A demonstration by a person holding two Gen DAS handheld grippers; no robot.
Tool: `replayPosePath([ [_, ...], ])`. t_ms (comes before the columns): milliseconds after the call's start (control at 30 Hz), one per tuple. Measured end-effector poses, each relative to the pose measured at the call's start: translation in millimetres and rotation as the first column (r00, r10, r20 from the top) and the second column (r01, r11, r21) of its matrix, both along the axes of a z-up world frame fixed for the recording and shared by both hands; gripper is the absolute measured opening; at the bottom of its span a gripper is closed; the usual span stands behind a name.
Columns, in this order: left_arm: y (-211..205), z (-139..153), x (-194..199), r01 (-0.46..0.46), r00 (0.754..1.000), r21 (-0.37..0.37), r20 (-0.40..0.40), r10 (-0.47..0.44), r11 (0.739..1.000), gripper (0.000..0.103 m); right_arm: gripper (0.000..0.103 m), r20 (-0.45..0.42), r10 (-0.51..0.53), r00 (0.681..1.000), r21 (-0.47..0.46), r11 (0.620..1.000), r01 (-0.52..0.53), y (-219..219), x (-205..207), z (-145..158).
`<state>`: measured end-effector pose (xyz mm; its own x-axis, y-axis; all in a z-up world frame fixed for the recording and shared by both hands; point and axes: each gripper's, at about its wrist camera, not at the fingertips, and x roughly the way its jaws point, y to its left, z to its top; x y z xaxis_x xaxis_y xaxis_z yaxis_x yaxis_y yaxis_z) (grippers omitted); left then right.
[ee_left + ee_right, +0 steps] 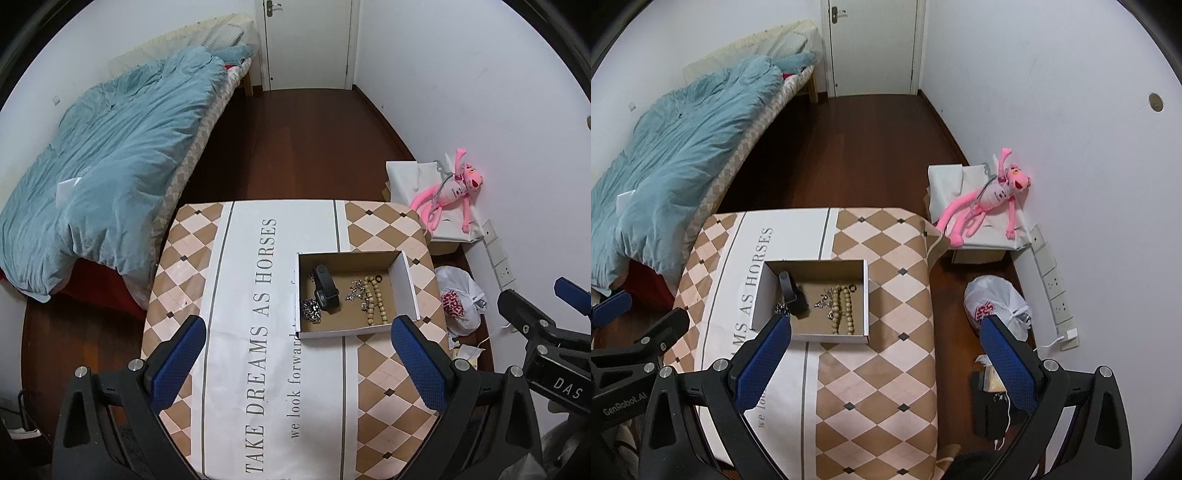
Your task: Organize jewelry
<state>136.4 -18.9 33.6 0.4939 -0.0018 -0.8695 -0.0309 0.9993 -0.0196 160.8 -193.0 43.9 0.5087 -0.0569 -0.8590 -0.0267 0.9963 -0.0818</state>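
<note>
A shallow cardboard box (pixel 405 284) (pixel 866 295) stands on the table. In it lie a black smartwatch (pixel 325 290) (pixel 793 293), a silver chain (pixel 311 310) (pixel 780 308), a beige bead bracelet (pixel 376 299) (pixel 844 308), small silver pieces (pixel 354 290) (pixel 823 301) and a small dark ring (pixel 377 277) (pixel 853 287). My left gripper (pixel 297 360) is open and empty, held above the table in front of the box. My right gripper (pixel 884 354) is open and empty, above the table's right edge, near the box's front.
The table carries a checkered cloth (pixel 255 332) (pixel 886 369) with lettering. A bed with a blue duvet (pixel 110 166) is at the left. A pink plush toy (pixel 990 195) lies on a white-covered box at the right. A white plastic bag (pixel 995 306) sits on the floor.
</note>
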Motion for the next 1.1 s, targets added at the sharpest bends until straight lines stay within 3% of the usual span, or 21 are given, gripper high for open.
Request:
replayPosePath([
  [1100, 4.0, -9.6, 0.4, -0.017, 1.0, 0.007, -0.022, 0.017, 1.0, 0.102, 0.103, -0.044, 0.004, 0.999, 0.001, 1.0, -0.004, 0.0, -0.3, -11.5],
])
